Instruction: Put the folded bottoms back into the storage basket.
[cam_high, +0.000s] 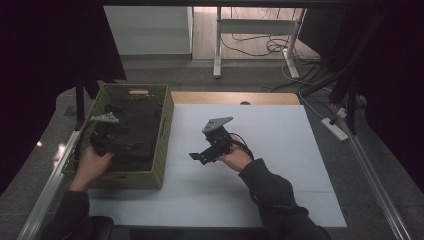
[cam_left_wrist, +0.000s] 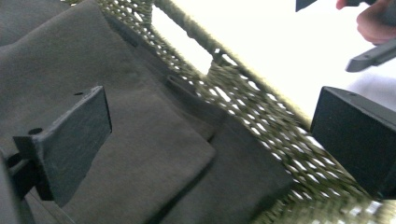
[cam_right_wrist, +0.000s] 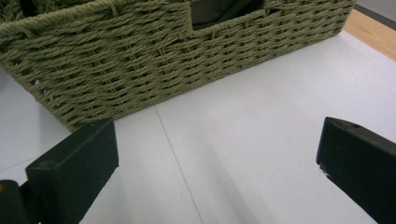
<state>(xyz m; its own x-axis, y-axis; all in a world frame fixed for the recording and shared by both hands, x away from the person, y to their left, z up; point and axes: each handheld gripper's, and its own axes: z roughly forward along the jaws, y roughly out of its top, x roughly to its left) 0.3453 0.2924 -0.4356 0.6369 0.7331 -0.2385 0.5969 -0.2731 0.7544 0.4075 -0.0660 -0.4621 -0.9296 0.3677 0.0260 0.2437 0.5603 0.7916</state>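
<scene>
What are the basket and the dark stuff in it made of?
Basket: woven twisted cord, olive green and matte, probably paper rope or seagrass; the twisted strands and light through the open weave show it. Cloth: dark folded fabric, matte and soft-looking, with layered edges and a seam; the fibre can't be told. The left claw is open over it.

Dim room, grey floor (cam_high: 165, 77) beyond the table, white table frame (cam_high: 255, 30) with cables (cam_high: 260, 47) trailing at the far side, pale wall panel (cam_high: 147, 30) far left, white power strip (cam_high: 336, 128) at right, dark curtains both sides.
</scene>
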